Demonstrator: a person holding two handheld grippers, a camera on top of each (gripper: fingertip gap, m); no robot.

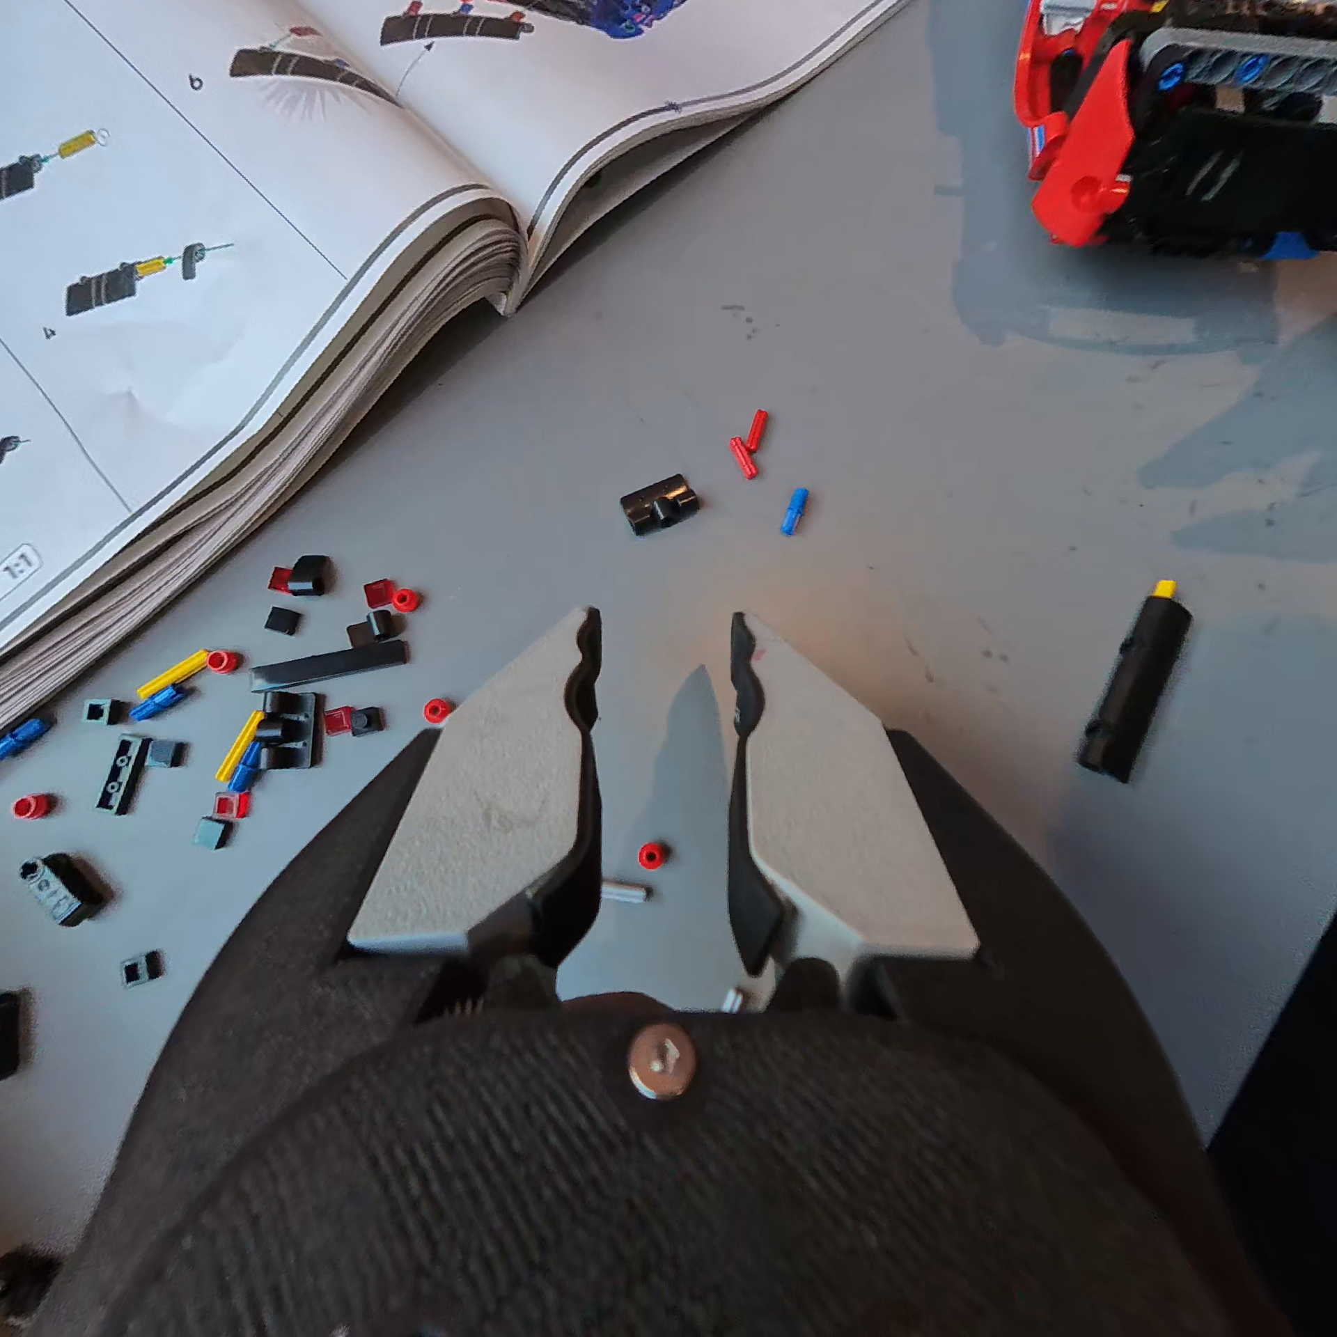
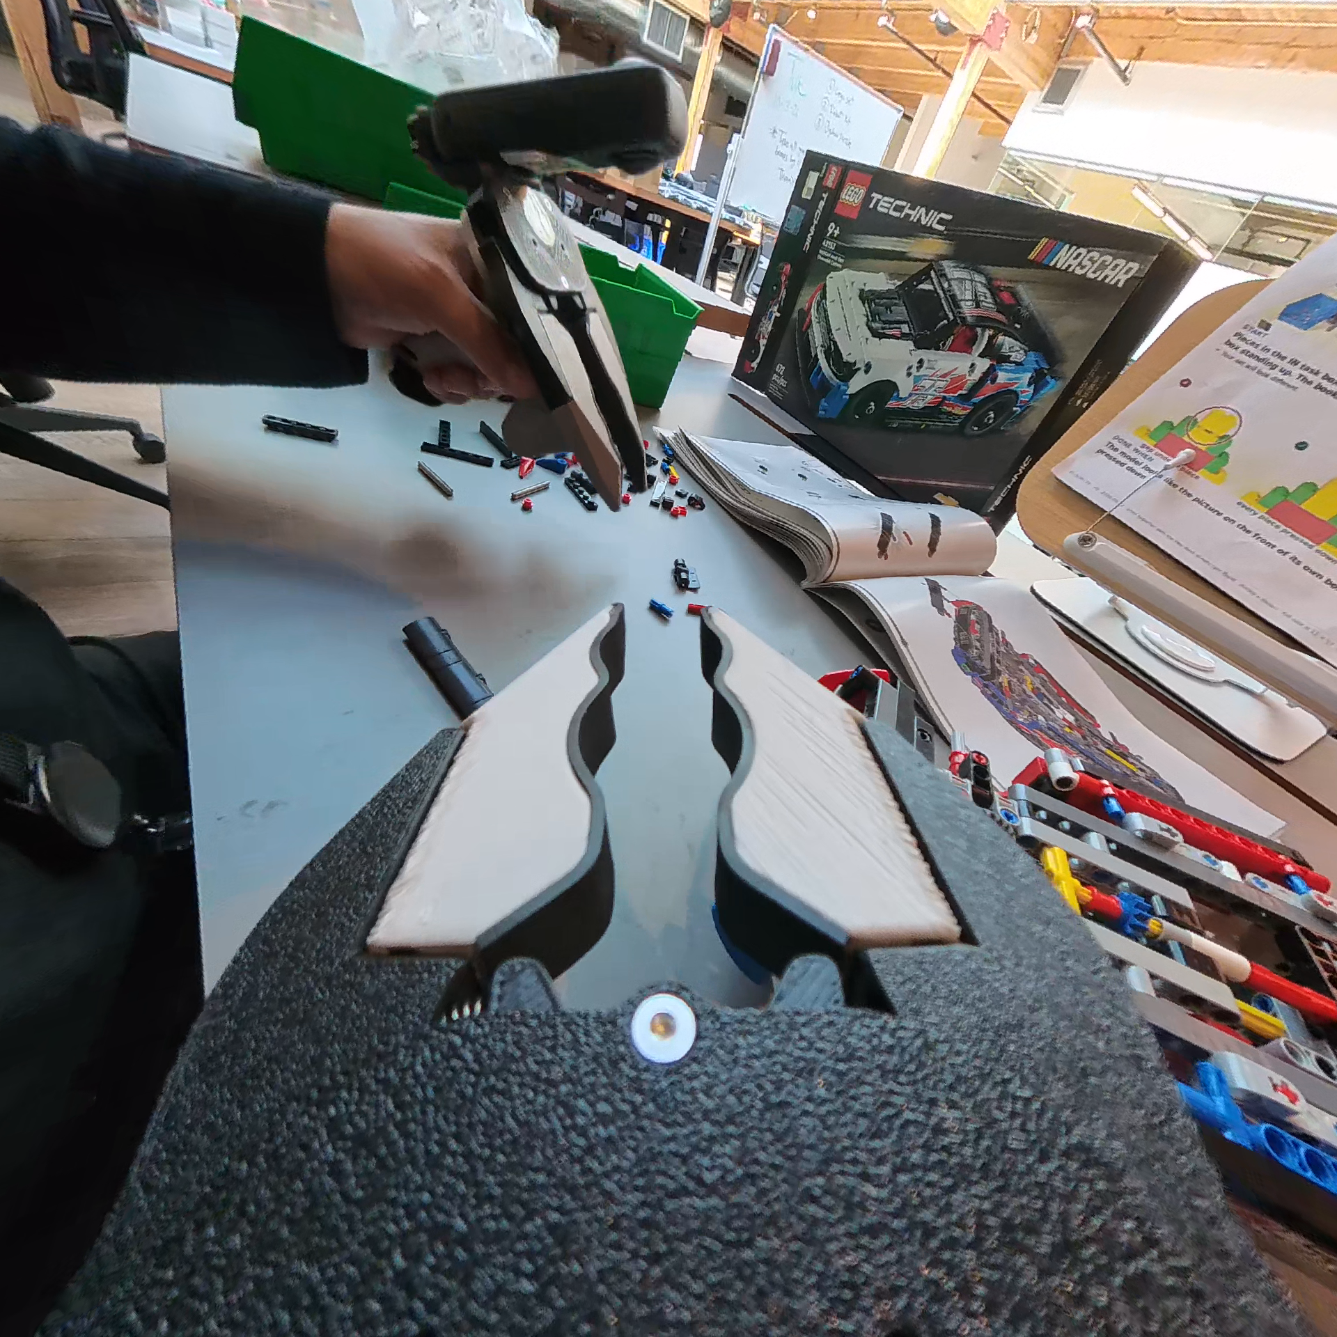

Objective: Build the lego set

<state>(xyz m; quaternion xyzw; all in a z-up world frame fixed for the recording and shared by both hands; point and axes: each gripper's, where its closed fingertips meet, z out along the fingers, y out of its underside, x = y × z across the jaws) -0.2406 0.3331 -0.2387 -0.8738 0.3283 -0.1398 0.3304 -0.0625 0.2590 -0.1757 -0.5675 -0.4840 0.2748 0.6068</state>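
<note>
- Left gripper (image 1: 665, 622) hangs over the grey table (image 1: 940, 434), jaws spread and empty; right gripper (image 2: 662, 615) likewise gapes with nothing between.
- Instruction booklet (image 1: 289, 181) lies open, far left.
- Half-built car (image 1: 1186, 123) sits far right.
- Black cylinder (image 1: 1132, 687), yellow-tipped, lies right.
- Loose pieces (image 1: 275, 716) scatter near left.
- Red bush (image 1: 652, 855) lies between the left fingers.

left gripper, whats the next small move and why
Probably lower the left gripper a little and close on one small piece. Its jaws are open and empty, with a red bush and a grey pin on the table between its fingers, so a pick looks nearest.
</note>
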